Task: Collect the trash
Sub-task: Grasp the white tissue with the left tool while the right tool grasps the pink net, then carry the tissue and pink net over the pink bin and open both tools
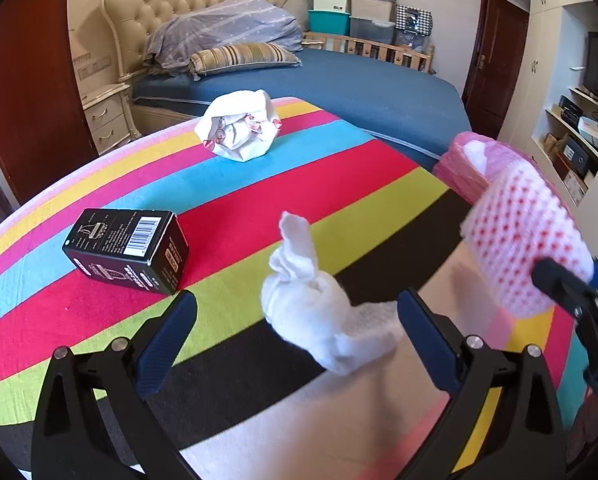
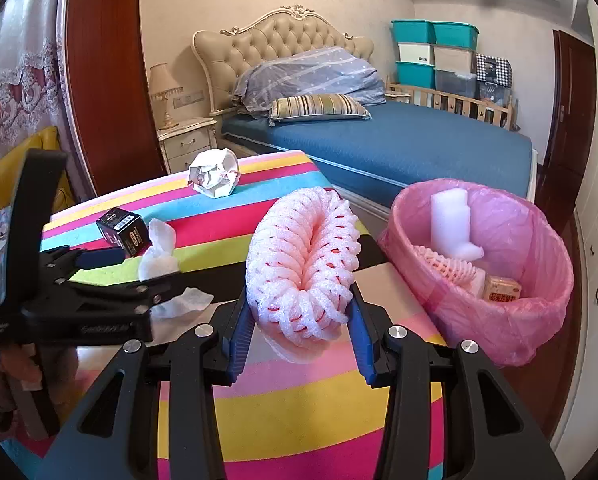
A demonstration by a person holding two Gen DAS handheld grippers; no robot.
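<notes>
On the striped tabletop [image 1: 339, 168], from left to right, lie a black box [image 1: 127, 250] with a barcode, a crumpled white paper ball [image 1: 239, 128] farther back, and a twisted white tissue [image 1: 315, 296]. Behind them stands a bed [image 2: 399, 144] with blue sheets.

The left gripper [image 1: 297, 344] has its fingers [image 1: 167, 344] spread wide and released, and the tissue lies between them, nearer the right one, with nothing in between.

The right gripper [image 2: 299, 332] has its fingers [image 2: 241, 340] clenched on a pink-white foam fruit net [image 2: 303, 264], a ribbed mesh sleeve curled into a ring and held above the tabletop. To its right, at the tabletop's edge, sits a bin lined with a pink bag [image 2: 531, 312]. It holds a white foam piece [image 2: 451, 220], another pink net and a small carton.
</notes>
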